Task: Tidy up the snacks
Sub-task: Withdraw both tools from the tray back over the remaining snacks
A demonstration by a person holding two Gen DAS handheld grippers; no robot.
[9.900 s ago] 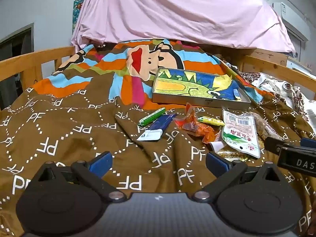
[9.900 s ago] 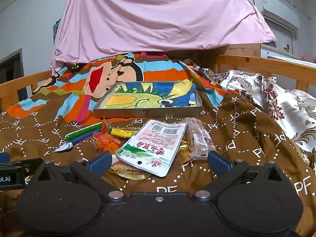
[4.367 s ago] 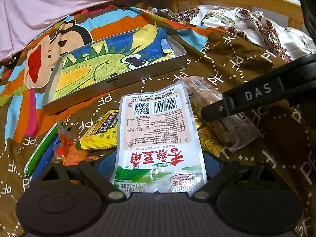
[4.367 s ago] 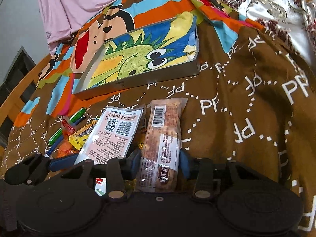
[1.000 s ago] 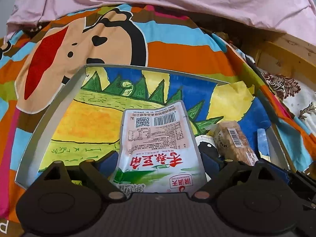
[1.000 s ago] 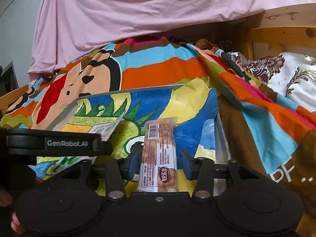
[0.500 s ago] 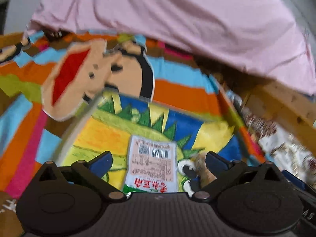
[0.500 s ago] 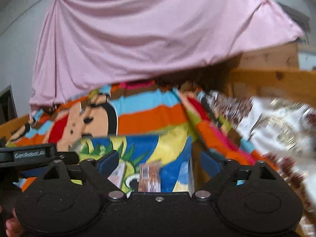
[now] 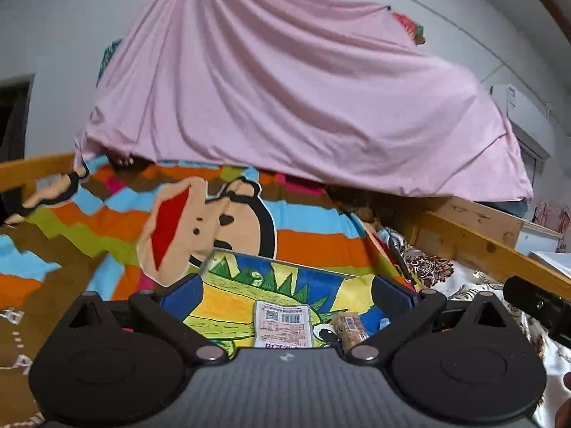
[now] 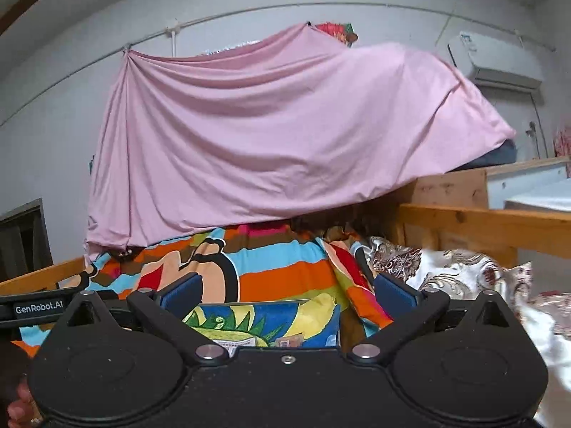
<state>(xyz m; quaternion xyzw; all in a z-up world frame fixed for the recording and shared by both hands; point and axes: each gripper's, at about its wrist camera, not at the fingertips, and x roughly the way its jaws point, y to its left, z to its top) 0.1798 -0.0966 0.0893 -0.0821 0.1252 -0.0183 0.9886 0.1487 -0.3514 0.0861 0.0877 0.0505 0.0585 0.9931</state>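
left gripper: I read the fingers spread wide, nothing between them, held above the tray.
right gripper: same here, fingers wide apart and empty, raised over the tray's right part.
tray: dinosaur-print liner, lies below and ahead of both finger pairs on the striped cartoon blanket.
white pouch: flat in the tray, barcode side up, below the gap of my left fingers, nearer the right one.
brown bar: in the tray just right of the pouch, close to my left gripper's right finger; in the right view only its end shows.
pink sheet: draped behind, beyond all fingertips.
other rig: right gripper's body shows at the left view's right edge.
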